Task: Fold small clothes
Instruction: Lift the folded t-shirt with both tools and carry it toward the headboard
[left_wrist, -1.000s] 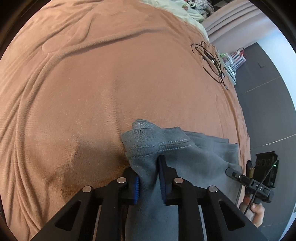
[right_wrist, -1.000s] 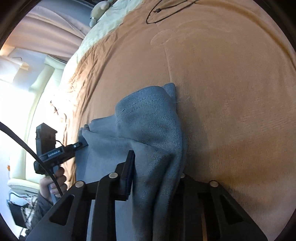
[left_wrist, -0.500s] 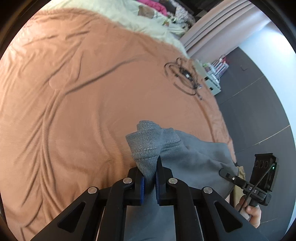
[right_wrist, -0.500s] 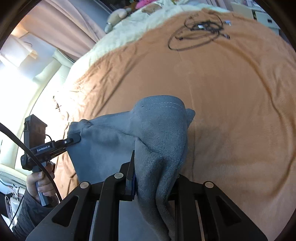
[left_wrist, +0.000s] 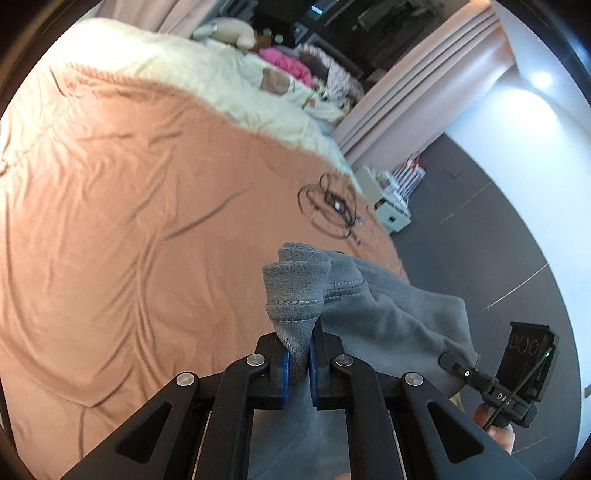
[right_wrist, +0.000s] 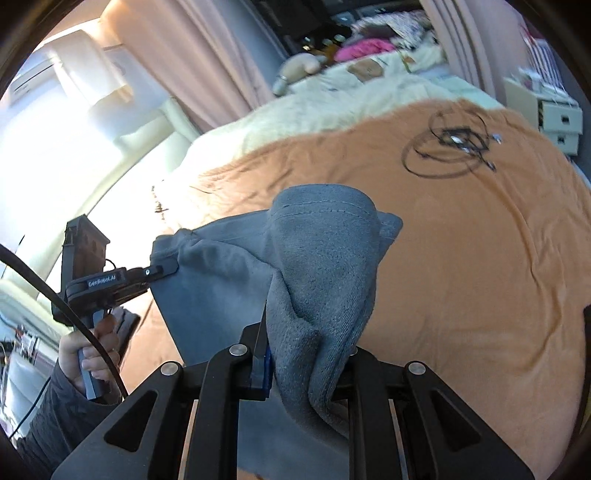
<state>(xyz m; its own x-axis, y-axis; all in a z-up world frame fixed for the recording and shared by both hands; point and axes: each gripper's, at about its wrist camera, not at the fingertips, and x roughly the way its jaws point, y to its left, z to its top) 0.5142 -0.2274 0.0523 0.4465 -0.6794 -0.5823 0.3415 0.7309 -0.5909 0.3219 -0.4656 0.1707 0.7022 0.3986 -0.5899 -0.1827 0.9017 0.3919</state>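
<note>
Both tongs have risen, lifting the grey garment (left_wrist: 373, 306) off the bed (left_wrist: 129, 221) beneath: left tongs (left_wrist: 297, 363) and right tongs (right_wrist: 306, 365) each clamp a bunched corner. Thick folds could slip free.

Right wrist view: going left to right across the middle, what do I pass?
Person's hand on the left gripper → grey garment bunched in the right gripper's fingers → orange blanket.
</note>
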